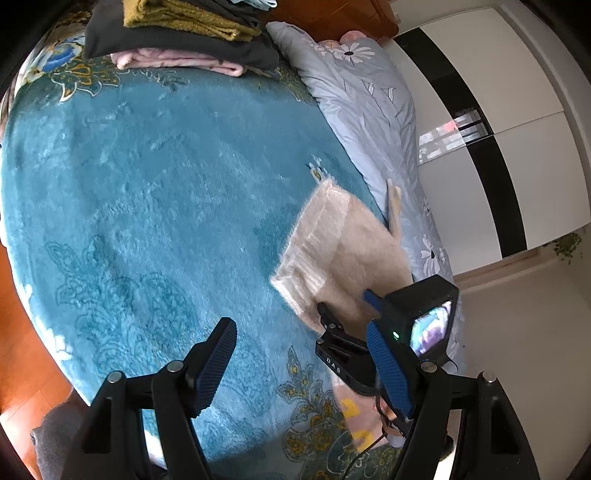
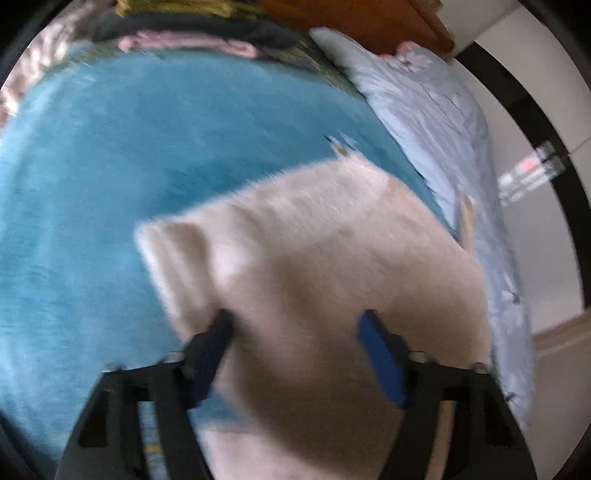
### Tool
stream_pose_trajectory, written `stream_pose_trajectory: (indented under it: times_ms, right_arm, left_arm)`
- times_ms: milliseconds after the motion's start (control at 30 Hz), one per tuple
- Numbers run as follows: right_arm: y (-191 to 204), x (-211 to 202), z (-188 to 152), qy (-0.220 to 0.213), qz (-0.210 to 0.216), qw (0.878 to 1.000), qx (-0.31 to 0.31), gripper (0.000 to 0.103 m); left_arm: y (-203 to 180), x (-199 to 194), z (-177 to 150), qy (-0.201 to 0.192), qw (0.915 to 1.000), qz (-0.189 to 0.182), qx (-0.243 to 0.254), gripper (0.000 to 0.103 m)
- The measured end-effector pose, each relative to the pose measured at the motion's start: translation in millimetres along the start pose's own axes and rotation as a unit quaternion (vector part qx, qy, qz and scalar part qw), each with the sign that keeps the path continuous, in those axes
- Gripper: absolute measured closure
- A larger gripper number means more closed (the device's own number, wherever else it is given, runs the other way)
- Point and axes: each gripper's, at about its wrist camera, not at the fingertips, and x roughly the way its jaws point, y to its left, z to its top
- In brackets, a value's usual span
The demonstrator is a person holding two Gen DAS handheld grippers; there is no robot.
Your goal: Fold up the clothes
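The left tongs [image 1: 303,369] stand wide apart at the bottom of the left wrist view, holding nothing; only the teal bed blanket [image 1: 147,192] shows between their blue pads. The right tongs [image 2: 295,354] sit at the bottom centre of their own blurred view, part-way apart, with the near edge of a fuzzy beige garment [image 2: 314,258] bunched between them; the left finger [image 2: 218,339] touches the fabric's edge, but whether the pads press the cloth I cannot tell through the blur. In the left wrist view the right tongs [image 1: 345,304] show at lower right, laid on that garment's near edge; the beige garment [image 1: 332,254] lies folded flat, a rough rectangle with a paler band along its left side, on the blanket at centre right, just beside the grey flowered quilt [image 1: 369,110]; a stack of folded clothes [image 1: 184,33] sits at the upper left, well apart from it.
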Motion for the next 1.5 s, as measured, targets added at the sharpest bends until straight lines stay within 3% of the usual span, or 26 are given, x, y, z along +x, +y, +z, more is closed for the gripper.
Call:
stream_pose_trajectory:
  times_ms: [67, 200, 333, 500, 667, 933, 1100, 1400, 1500]
  right_arm:
    - [12.0, -7.0, 3.4, -0.013, 0.036, 0.999, -0.007, 0.041]
    - [33.9, -2.0, 8.3, -0.02, 0.028, 0.999, -0.028, 0.041]
    - [31.1, 2.2, 7.8, -0.02, 0.034, 0.999, 0.006, 0.043]
    - [-0.1, 8.8, 5.8, -0.016, 0.079, 0.992, 0.095, 0.078]
    - [-46.8, -15.4, -1.3, -0.058, 0.105, 0.976, 0.181, 0.084]
    - [-179.7, -86.5, -47.6, -0.15, 0.056, 0.934, 0.319, 0.086]
    - [-252.4, -96.6, -115.1, -0.151, -0.004, 0.904, 0.399, 0.086]
    - [-308.3, -100.5, -255.8, -0.142, -0.055, 0.83, 0.537, 0.093]
    - [-312.3, -96.3, -299.9, -0.121, -0.059, 0.815, 0.563, 0.093]
  left_arm:
    - [-0.1, 3.3, -0.4, 0.003, 1.0, 0.005, -0.002, 0.026]
    - [-1.7, 6.2, -1.7, 0.006, 0.9997, 0.022, -0.001, 0.027]
    - [-2.3, 5.5, -2.5, 0.008, 0.9998, 0.016, -0.001, 0.026]
    - [-3.9, 3.1, -1.5, 0.004, 0.9998, 0.018, 0.002, 0.026]
    - [-6.4, 3.6, 0.9, 0.006, 0.9997, 0.021, 0.006, 0.026]
    - [-20.7, 21.1, -3.0, 0.025, 0.9994, 0.021, 0.014, 0.026]
    - [-42.8, 53.4, -9.1, 0.057, 0.9977, 0.016, 0.033, 0.026]
    - [-82.2, 123.9, -37.5, 0.128, 0.9884, 0.034, 0.075, 0.026]
    - [-88.1, 144.5, -45.0, 0.144, 0.9858, 0.039, 0.077, 0.026]
